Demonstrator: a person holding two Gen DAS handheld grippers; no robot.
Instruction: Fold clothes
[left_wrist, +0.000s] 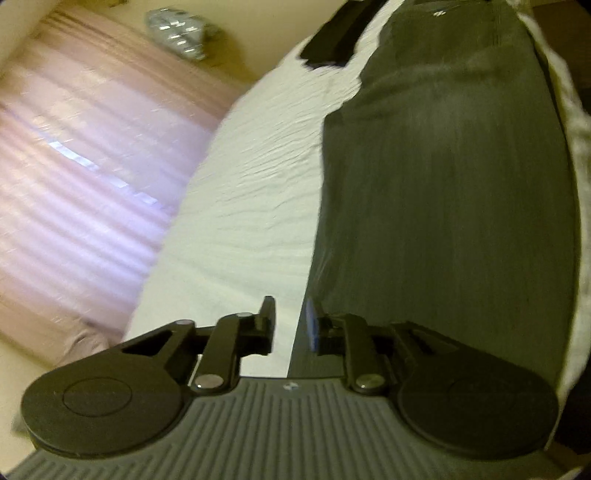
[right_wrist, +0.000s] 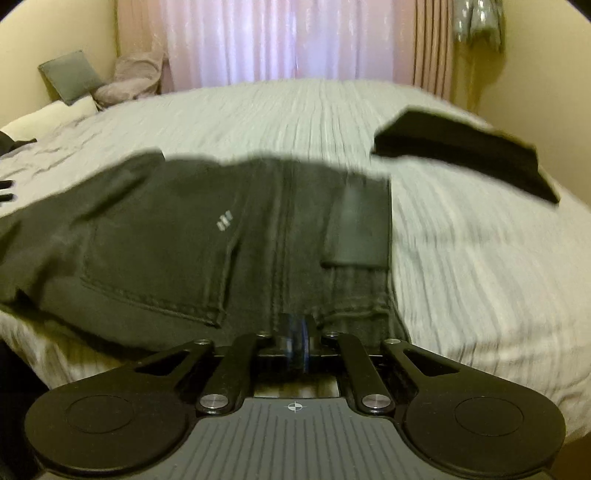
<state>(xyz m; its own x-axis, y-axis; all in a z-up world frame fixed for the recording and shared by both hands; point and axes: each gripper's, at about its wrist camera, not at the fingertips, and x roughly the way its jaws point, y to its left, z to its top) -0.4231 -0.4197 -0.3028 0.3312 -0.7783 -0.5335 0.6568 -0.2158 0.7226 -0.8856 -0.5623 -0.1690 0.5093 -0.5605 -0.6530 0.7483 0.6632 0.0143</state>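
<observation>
Your right gripper (right_wrist: 295, 338) has its jaws together, pinched on the near edge of the dark grey jeans (right_wrist: 207, 236) just ahead of it. Your left gripper (left_wrist: 290, 325) stands with its jaws apart and nothing between them; the bare bed shows through the gap.

The jeans lie spread on the bed (right_wrist: 461, 266), waistband end nearest the right gripper, back pocket (right_wrist: 162, 258) ahead and to its left, a loose flap (right_wrist: 354, 229) turned over ahead and slightly right. From the left gripper, the trouser length (left_wrist: 443, 203) runs away ahead and to the right, its long edge just beside the right-hand finger.

The step in hand looks like gathering the jeans for a fold. You would do well to keep the right pinch firm on that edge and bring the left gripper onto the fabric edge beside it before lifting, so both corners rise together and the legs stay lined up. Smooth the turned flap first, or it may be trapped in the fold.

A folded black garment (right_wrist: 465, 151) rests further off, ahead and right of the right gripper, apart from the jeans. The bed wears a pale ribbed cover; pink curtains (right_wrist: 280, 40) hang beyond it, with cushions (right_wrist: 70, 75) far ahead left against a cream wall.
</observation>
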